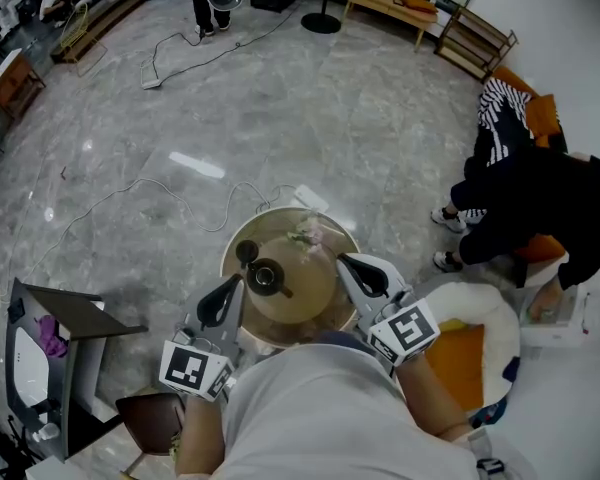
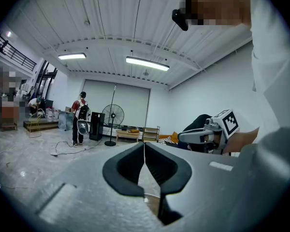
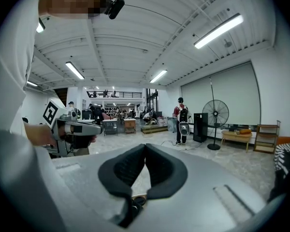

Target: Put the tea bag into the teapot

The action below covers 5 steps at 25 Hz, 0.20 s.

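Lower middle of the head view: a round surface (image 1: 312, 300) carries a dark teapot (image 1: 264, 278) left of its centre; the pale tea bag (image 1: 303, 236) lies near the upper rim, apart from the teapot; the left gripper (image 1: 230, 288) and right gripper (image 1: 346, 262) flank the surface; both have fingers pressed together, pinching nothing.

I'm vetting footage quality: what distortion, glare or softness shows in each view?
Head view: wide-angle bending, lamp glare on the floor, teapot sharp. Left gripper view: fisheye with black corners, the shut left tool close and slightly soft, ceiling lamp bright. Right gripper view: same fisheye, ceiling strip blown out, right tool soft.
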### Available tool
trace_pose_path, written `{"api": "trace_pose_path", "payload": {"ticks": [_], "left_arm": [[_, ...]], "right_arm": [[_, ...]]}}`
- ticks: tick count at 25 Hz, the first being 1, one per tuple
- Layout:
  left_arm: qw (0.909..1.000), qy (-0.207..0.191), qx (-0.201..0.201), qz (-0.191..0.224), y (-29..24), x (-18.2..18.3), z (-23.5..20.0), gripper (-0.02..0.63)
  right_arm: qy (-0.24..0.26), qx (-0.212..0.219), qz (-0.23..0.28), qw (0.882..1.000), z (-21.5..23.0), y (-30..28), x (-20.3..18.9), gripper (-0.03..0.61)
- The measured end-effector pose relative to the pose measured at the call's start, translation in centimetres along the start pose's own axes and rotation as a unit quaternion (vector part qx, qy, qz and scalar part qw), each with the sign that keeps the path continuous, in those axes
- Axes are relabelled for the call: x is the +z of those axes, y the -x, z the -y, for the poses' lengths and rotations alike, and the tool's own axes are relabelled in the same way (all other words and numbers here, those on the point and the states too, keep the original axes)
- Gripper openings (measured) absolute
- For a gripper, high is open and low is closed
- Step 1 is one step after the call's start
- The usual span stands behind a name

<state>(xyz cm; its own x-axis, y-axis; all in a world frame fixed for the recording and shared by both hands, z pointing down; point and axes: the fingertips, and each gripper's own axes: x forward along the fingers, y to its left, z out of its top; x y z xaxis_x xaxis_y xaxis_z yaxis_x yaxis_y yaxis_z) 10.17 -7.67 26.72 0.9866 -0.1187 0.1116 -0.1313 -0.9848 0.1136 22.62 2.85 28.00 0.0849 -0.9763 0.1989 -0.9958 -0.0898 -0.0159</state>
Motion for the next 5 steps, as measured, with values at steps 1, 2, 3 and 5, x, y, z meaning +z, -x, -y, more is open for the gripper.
{"api": "trace_pose_path", "payload": {"ticks": [1,2,3,5], "left_arm": [[1.0,-0.001,-0.001,0.001,-0.02,0.05,0.15,0.008],[1.0,-0.001,-0.001,0.002,-0.05,0.08,0.27,0.008],[1.0,-0.001,0.0,0.002,-0.07,0.09,0.39,0.008],[1.0,0.0,0.0,0.003,-0.11,0.09,0.59,0.008]], "right_arm": [[-0.001,-0.001,0.001,1.0,0.09,0.13,0.04,0.003],[-0.001,-0.001,0.002,1.0,0.17,0.24,0.07,0.003],[-0.002,-0.001,0.003,1.0,0.24,0.34,0.08,0.003],[-0.002,-0.001,0.004,1.0,0.36,0.52,0.09,0.003]]}}
